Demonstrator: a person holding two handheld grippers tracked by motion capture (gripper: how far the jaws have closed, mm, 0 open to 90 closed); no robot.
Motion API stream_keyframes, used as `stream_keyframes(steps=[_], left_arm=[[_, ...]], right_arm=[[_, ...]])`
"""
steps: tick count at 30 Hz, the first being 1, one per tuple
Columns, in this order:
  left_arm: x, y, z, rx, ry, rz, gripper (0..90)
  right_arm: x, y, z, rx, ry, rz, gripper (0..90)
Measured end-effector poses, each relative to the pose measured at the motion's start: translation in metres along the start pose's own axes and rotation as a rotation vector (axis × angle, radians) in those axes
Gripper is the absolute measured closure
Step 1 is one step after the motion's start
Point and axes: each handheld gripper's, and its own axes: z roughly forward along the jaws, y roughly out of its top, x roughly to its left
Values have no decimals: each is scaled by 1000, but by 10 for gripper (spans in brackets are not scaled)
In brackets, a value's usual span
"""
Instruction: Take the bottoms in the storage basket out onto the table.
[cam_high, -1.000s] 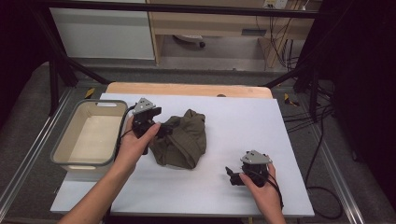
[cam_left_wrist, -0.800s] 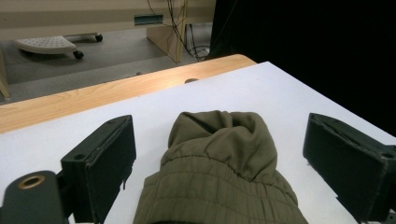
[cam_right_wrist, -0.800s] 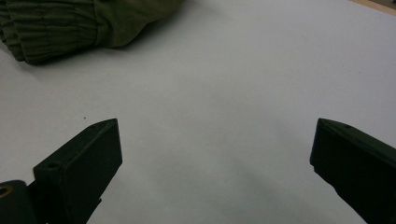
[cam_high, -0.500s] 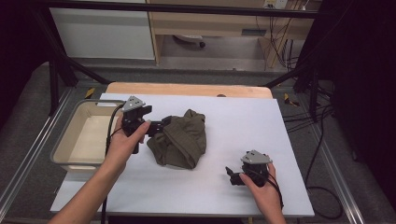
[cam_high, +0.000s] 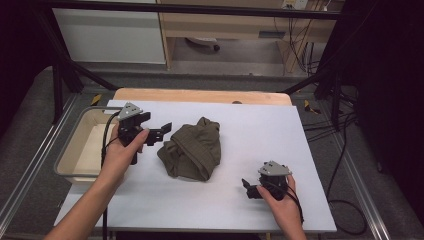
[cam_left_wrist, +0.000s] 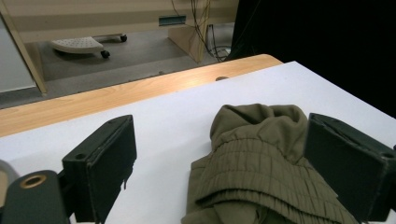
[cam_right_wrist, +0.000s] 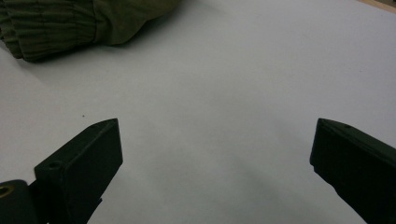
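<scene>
Left gripper (cam_high: 159, 134) gapes wide beside the unlabelled olive garment (cam_high: 192, 149); right gripper (cam_high: 248, 188) wide too.

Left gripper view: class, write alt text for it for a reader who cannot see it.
A crumpled olive-green cloth garment with a ribbed elastic band lies on a white tabletop, just ahead of the left gripper, whose two black jaws stand wide apart. A light wooden table edge runs behind.
</scene>
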Motion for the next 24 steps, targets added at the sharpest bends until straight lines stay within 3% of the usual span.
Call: stream_keyframes(steps=[14, 24], left_arm=[[18, -3, -20, -9, 31, -17, 92], [25, -4, -31, -13, 49, 2, 90]], right_arm=[[0, 0, 0, -3, 2, 3, 26], [0, 0, -1, -9, 6, 3, 24]])
